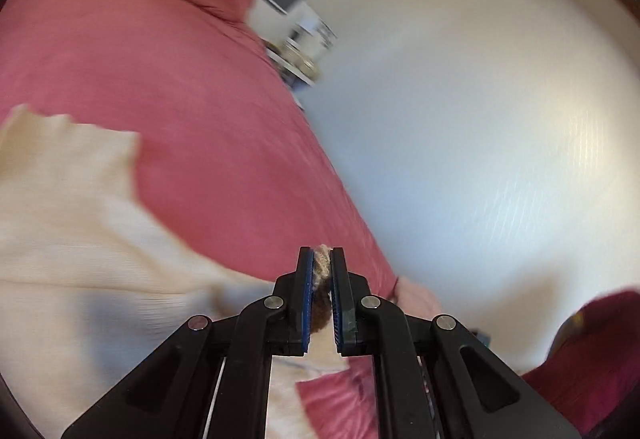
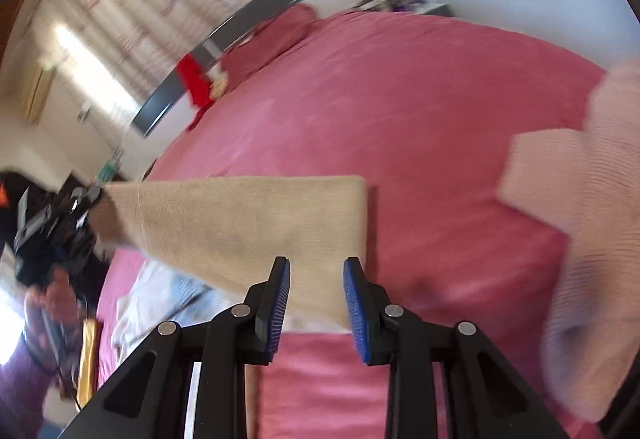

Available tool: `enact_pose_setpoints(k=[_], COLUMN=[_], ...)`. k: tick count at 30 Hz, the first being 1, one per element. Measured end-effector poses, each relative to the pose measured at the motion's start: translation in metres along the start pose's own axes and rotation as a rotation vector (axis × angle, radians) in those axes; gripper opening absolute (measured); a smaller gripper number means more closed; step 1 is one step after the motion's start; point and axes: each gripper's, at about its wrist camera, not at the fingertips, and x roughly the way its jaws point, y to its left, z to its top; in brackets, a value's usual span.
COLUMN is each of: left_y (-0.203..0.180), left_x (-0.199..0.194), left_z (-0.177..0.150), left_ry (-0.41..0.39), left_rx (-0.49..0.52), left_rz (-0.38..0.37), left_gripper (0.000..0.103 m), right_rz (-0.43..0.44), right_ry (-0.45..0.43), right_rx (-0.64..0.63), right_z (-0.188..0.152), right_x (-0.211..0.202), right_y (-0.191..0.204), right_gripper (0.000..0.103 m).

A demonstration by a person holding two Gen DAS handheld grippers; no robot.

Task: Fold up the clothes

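Broadly, the pink bed (image 2: 400,87) filled most of my view, its far side bare up to the pillows (image 2: 276,39) and grey headboard (image 2: 240,23), with white wall beyond its edge. My cream garment (image 2: 240,223) stretched as a taut band above the bedspread, its straight edge just ahead of my right claw (image 2: 316,291). That claw's pads stood apart, cloth passing between them; I could not tell whether they gripped it. My left claw (image 1: 322,271) was clamped on a bunched corner of the cream cloth. A pale pink knit (image 2: 580,223) lay at the right.
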Motion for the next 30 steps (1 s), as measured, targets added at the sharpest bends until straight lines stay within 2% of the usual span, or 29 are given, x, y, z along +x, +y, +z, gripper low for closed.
enact_pose_setpoints(k=[4,9,13,16,18,24,25,30], left_y=[0.06,0.136,0.182,0.208,0.223,0.255,0.26,0.275], left_x=[-0.07,-0.127,-0.172,-0.191,-0.198,-0.212,-0.212,-0.214], left_z=[0.007,-0.014,-0.03,-0.043,-0.048,-0.067,-0.072,-0.088], left_ry=[-0.042,-0.061,-0.118,-0.158,-0.166,-0.154,-0.155,-0.205], left_rx=[-0.09,-0.282,-0.384,-0.461,-0.502,-0.58,-0.597,-0.662], left_rz=[0.082,0.138,0.146,0.132,0.132,0.175,0.184,0.203], left_gripper=[0.009,0.009,0.009,0.009,0.009,0.009,0.009,0.008], right_rz=[0.087,0.204,0.19,0.146,0.163,0.093,0.076,0.104], right_ry=[0.079,0.215,0.292,0.319,0.301,0.171,0.153,0.084], right_rx=[-0.118,-0.195,-0.189,-0.111,-0.062,-0.039,-0.018,0.224], right_z=[-0.024,-0.059,-0.075,-0.081,-0.081,-0.061,-0.059,-0.066], right_x=[0.028,0.081,0.125,0.147,0.148,0.133,0.131,0.124], right_y=[0.058,0.118,0.136,0.126,0.116,0.094,0.088,0.046], right_gripper=[0.029,0.029,0.029,0.029,0.029,0.029,0.025,0.022])
